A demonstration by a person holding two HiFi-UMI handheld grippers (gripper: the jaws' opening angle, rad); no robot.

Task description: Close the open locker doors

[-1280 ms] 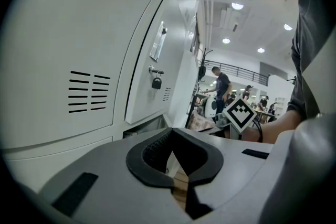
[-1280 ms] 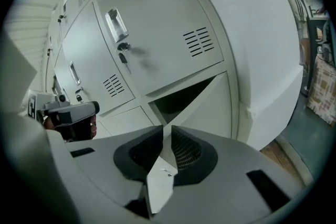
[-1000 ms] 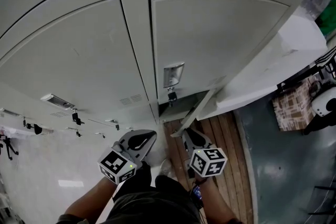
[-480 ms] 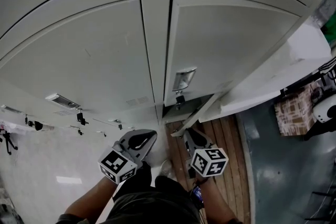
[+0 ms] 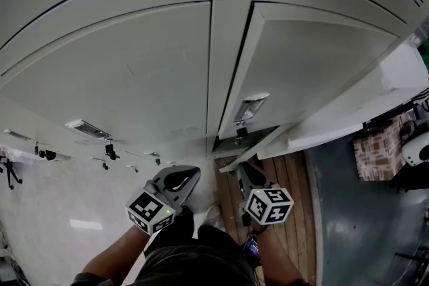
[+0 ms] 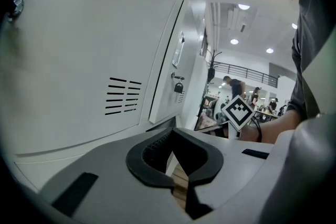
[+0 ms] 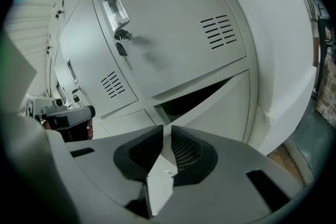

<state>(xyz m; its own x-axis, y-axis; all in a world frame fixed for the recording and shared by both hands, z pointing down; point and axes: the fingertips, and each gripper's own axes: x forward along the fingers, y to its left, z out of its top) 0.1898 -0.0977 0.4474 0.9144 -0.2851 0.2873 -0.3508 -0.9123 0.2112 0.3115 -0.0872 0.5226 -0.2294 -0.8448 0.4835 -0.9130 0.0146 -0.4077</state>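
A bank of grey lockers (image 5: 134, 77) stood over slatted wooden flooring (image 5: 291, 177). The bottom locker door (image 7: 227, 108) hung ajar just ahead of the right gripper (image 7: 167, 136), whose jaws were together and empty. The left gripper (image 6: 171, 136) was likewise closed. Pushing that door flush seemed next.

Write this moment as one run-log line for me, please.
phase: facing lockers | left gripper: shut, empty | right gripper: shut, empty | lower locker door: ajar, untouched

No legible text, labels, brands or numbers in any view, locker doors (image 5: 134, 77) unmarked.
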